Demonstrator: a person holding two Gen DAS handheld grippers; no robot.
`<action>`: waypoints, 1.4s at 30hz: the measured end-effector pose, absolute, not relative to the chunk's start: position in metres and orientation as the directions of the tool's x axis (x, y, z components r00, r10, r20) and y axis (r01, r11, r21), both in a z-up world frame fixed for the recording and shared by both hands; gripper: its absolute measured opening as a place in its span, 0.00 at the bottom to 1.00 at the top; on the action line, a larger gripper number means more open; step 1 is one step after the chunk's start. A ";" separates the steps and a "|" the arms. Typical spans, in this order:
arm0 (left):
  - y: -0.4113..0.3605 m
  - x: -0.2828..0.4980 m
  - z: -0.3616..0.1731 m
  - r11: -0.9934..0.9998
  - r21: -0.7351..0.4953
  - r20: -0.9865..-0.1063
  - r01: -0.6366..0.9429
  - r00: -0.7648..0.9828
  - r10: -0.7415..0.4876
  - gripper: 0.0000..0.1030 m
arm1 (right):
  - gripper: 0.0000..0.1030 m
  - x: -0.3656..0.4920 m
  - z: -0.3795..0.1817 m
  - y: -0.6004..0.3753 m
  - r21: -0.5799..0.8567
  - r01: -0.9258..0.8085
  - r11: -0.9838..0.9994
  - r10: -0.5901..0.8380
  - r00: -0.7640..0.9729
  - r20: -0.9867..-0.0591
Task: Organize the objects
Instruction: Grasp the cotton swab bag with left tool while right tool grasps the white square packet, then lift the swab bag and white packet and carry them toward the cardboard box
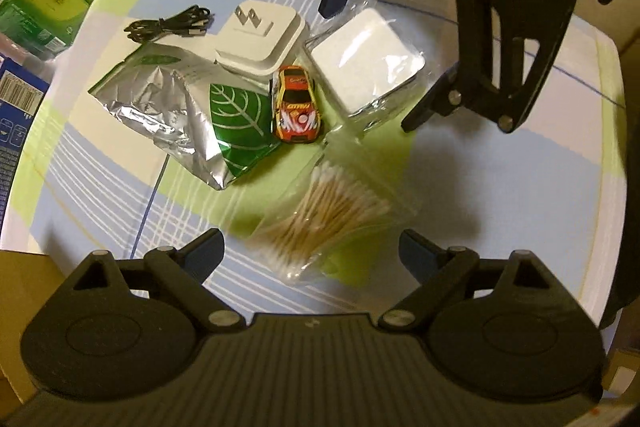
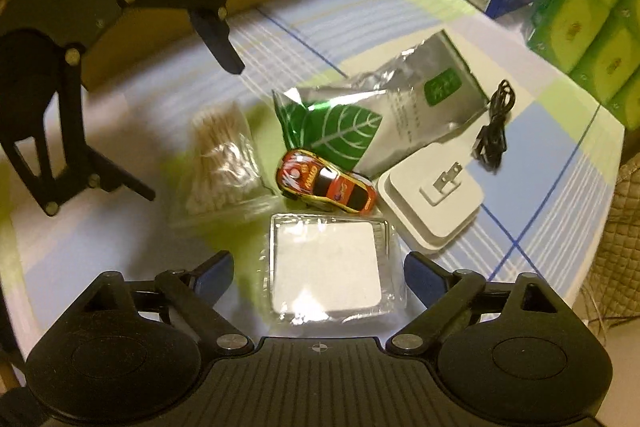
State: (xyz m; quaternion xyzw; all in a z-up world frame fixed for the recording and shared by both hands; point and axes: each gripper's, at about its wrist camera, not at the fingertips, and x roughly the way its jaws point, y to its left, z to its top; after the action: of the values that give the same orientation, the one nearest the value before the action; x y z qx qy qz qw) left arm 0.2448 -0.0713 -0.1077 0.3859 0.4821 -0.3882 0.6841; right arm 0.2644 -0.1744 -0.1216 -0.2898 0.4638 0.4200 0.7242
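Your left gripper (image 1: 312,247) hung wide open and empty, with the bag of cotton swabs (image 1: 328,215) lying on the worktop (image 1: 500,187) just ahead of its fingertips. That bag looked light, soft and slippery, so you would likely have done best pinching the swab bundle across its middle rather than the loose film at the edges. Your right gripper (image 2: 318,269) was equally open and empty, tilted down over the clear pack of white pads (image 2: 326,269), which sat between its fingers without visible contact. Stiffer but glossy, that pack probably wanted a squeeze on its two side walls. Beyond both lay the toy car (image 1: 296,103), foil pouch (image 1: 176,107), charger (image 1: 260,35) and cable (image 1: 168,25).
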 end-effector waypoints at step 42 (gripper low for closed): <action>-0.032 0.150 -0.062 0.889 -0.142 -0.907 0.435 0.302 -0.293 0.21 | 0.63 0.153 -0.028 -0.217 0.111 -0.473 0.874 0.358 0.472 -0.806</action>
State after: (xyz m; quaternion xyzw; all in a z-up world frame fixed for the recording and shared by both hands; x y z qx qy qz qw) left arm 0.1497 -0.0315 -0.0624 0.0653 0.5458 -0.2263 0.8041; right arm 0.1534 -0.2173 -0.0281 -0.0636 0.4530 0.2428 0.8555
